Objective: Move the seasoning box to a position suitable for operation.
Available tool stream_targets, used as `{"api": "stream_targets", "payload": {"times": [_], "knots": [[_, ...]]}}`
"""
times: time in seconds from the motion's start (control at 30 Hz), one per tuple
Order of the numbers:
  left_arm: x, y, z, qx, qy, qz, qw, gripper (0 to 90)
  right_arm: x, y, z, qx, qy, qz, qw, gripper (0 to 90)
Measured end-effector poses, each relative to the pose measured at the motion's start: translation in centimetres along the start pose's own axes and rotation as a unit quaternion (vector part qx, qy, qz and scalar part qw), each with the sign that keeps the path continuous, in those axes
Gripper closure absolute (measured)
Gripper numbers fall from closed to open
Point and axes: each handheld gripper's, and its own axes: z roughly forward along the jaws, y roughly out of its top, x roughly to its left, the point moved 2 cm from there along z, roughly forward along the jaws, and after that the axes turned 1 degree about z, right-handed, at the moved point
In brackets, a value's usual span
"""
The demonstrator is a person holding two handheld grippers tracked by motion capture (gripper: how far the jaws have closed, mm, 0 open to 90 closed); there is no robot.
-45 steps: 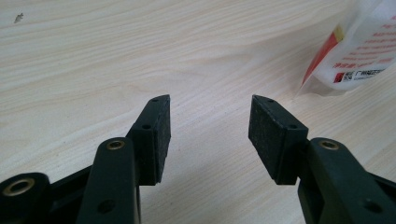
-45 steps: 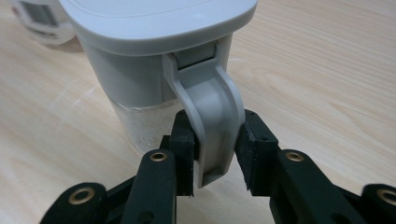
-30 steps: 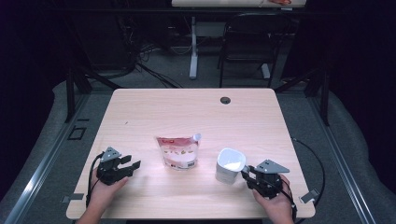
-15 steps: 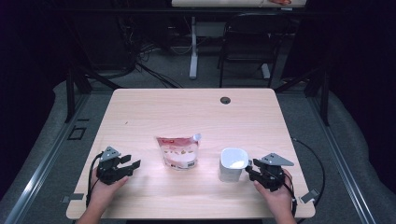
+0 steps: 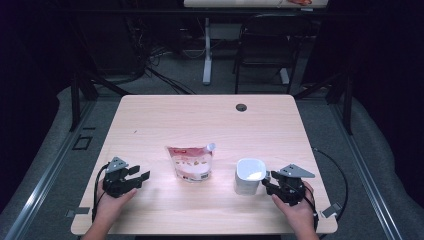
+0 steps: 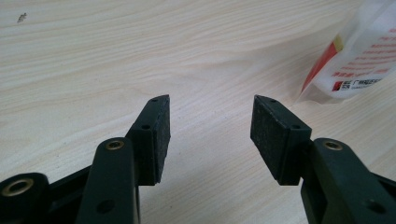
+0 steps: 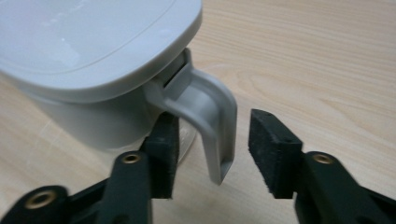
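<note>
A white lidded cup (image 5: pixel 249 176) stands upright at the table's front right. Its handle (image 7: pixel 212 112) sits between the jaws of my right gripper (image 5: pixel 266 181), which have just been opening; a gap shows between the handle and the right pad (image 7: pixel 271 149), so the pads no longer clamp it. A white and red spouted pouch (image 5: pixel 189 162) lies flat at the front centre. My left gripper (image 5: pixel 145 175) rests open at the front left, pointing toward the pouch (image 6: pixel 359 60), with bare wood between its pads (image 6: pixel 154 135).
The light wooden table (image 5: pixel 200 120) has a dark cable hole (image 5: pixel 241 107) near its far edge. A chair (image 5: pixel 265 45) and a desk leg stand on the floor beyond the table. Cables trail from both grippers off the front edge.
The cup went from tilted to upright on the table. The right gripper's jaws spread away from the handle and the hand shifted slightly right. The left gripper stayed put.
</note>
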Motion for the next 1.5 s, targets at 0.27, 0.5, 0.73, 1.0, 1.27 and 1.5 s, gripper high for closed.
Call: {"api": "stream_targets", "payload": {"times": [0.27,0.5,0.73,1.0,1.27,1.5], "knots": [[-0.1,0.1,-0.2,0.006,-0.011,-0.003,0.9999,51.5,0.8,0.3,-1.4,0.005,-0.009,-0.007,0.9999,61.7],[-0.3,0.4,-0.5,0.004,-0.007,0.005,1.0,52.8,1.0,0.6,-2.3,0.014,-0.01,-0.009,0.9998,62.3],[-0.4,0.4,-1.2,0.008,-0.017,0.008,0.9998,53.5,1.1,0.7,-2.9,0.034,-0.006,-0.021,0.9992,58.8],[-0.6,0.5,-1.7,0.006,-0.007,0.016,0.9998,54.5,1.2,0.7,-3.4,0.056,-0.007,-0.042,0.9976,54.0],[-0.6,1.1,-2.6,0.005,-0.001,0.01,0.9999,48.2,0.2,1.1,-4.1,0.036,-0.007,-0.039,0.9986,41.6],[-0.5,1.3,-3.1,-0.001,-0.003,0.0,1.0,49.3,-0.2,1.2,-4.2,0.043,-0.005,-0.016,0.9989,40.1]]}}
